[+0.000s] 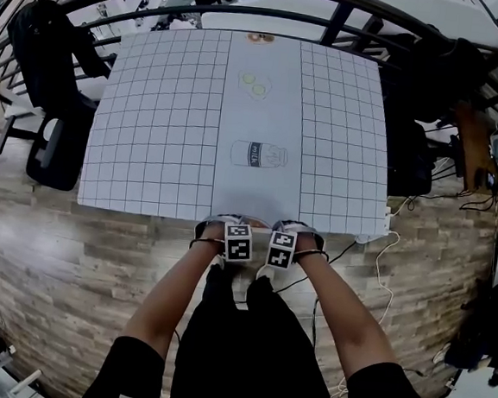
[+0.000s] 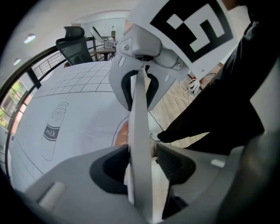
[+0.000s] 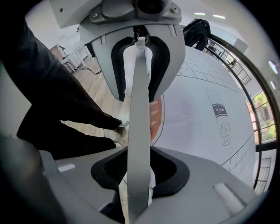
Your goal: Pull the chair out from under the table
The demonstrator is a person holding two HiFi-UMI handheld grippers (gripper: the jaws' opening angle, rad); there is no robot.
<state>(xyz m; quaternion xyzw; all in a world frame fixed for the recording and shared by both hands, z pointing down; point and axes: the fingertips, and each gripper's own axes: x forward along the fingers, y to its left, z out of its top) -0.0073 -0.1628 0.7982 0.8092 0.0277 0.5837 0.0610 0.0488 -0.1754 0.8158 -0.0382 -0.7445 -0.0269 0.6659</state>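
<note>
1. Pale grey and thin, the top edge of the chair back (image 2: 139, 144) runs between the jaws of both grippers. The rest of the chair sits tucked under the table (image 1: 146, 185), mostly hidden.
2. The left gripper (image 1: 237, 242) and right gripper (image 1: 281, 249) point down side by side at the table's near edge — probably so the pull stays even.
3. Both pairs of jaws stand apart, straddling the edge with a gap on each side — not yet clamped.
4. They would likely need to close on the edge before any pull.
</note>
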